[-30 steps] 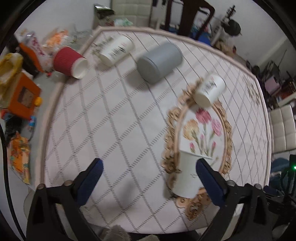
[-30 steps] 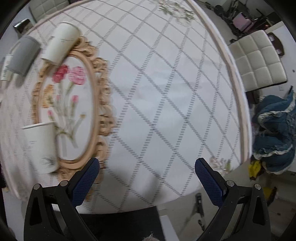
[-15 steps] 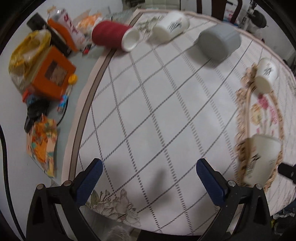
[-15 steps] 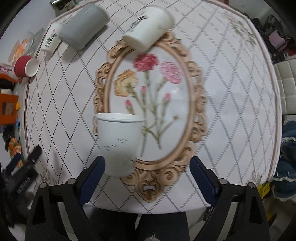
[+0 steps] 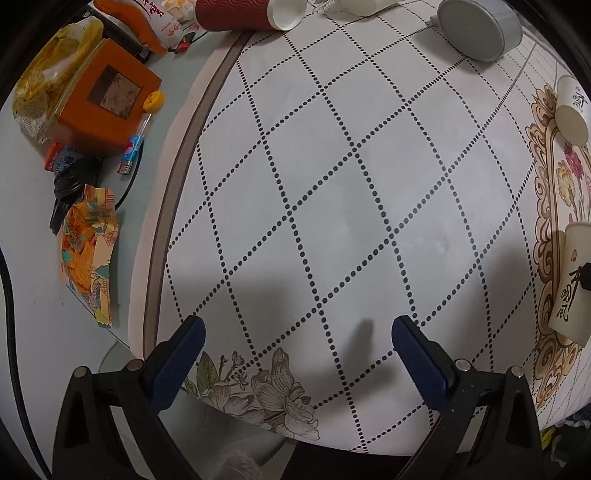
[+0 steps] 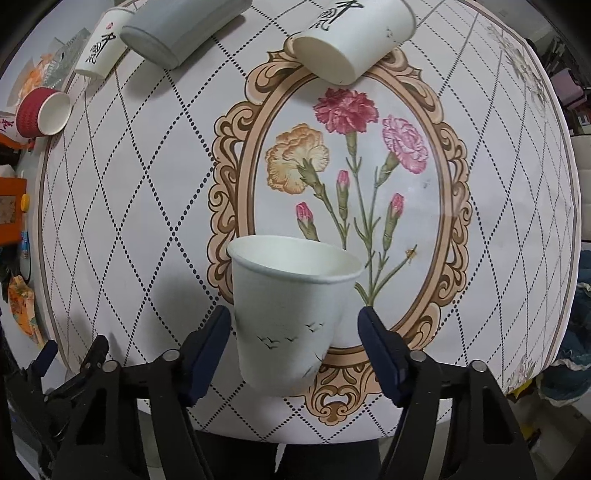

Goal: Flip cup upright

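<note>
Both tongs are spread wide and hold nothing. Between the fingers of my right gripper (image 6: 294,334) stands a white paper cup (image 6: 291,314) with small birds printed on it, mouth up, base on the tablecloth (image 6: 147,192) at the near-left edge of the oval carnation medallion (image 6: 354,206); I see a gap on each side between the blue pads (image 6: 212,343) and the cup wall, so I am not gripping it. My left gripper (image 5: 295,350) hangs over bare diamond-patterned cloth to the left of the medallion, with nothing between its fingers. I judge that this one cup counts as flipped upright. Four others lie on their sides: a white cup with black calligraphy (image 6: 351,37) across the far rim of the medallion, a grey cup (image 6: 181,27) beyond it to the far left, another calligraphy cup (image 6: 101,46) just beside the grey one, and a red ribbed cup (image 6: 44,112) further left near the cloth's edge. If the task means all of them, most of the work is left, and the calligraphy cup on the medallion's far rim seems nearest to hand.
</note>
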Available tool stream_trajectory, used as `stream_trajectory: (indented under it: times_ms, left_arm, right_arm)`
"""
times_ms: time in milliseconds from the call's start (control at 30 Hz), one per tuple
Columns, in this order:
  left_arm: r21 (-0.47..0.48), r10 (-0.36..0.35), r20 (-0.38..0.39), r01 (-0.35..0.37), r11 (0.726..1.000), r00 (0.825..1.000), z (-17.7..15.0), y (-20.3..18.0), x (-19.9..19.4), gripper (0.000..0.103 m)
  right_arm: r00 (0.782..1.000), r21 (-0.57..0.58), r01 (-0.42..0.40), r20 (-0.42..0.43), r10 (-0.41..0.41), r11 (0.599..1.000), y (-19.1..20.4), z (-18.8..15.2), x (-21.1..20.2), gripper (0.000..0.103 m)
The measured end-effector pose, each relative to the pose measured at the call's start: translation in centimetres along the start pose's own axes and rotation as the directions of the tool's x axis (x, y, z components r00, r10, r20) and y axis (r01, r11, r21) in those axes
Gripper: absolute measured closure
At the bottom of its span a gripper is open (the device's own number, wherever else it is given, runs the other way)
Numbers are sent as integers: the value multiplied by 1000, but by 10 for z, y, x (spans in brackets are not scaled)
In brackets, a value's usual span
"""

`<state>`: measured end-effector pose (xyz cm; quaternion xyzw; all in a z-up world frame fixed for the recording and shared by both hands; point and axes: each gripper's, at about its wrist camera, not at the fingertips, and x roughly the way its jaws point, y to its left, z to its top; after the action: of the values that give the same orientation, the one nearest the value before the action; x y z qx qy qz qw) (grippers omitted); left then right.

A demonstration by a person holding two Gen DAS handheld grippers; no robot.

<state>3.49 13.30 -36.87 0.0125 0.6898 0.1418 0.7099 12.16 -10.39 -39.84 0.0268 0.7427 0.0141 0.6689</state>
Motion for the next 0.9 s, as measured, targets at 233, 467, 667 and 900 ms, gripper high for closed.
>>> stream_trajectory:
  times_ms: [233, 467, 667, 900]
  left_arm:
    - [7, -5, -7, 5, 1000, 1000, -1, -2, -3, 0]
    - [10, -36, -27, 36, 999, 999, 7, -20, -17, 0]
    - [29, -63, -74, 65, 997, 995, 31, -41, -10, 0]
    - [74, -35, -79, 41, 996, 996, 48, -64, 1, 0]
  right_arm:
    - [999, -38, 22, 28, -21, 999, 14, 2, 5, 39]
    - [981, -14, -10, 191, 13, 1000, 10, 0, -17, 40]
    - [878, 29, -20, 479, 4, 999, -8, 16, -42, 40]
    - [734, 46, 71, 674, -83, 996, -11, 25, -36, 40]
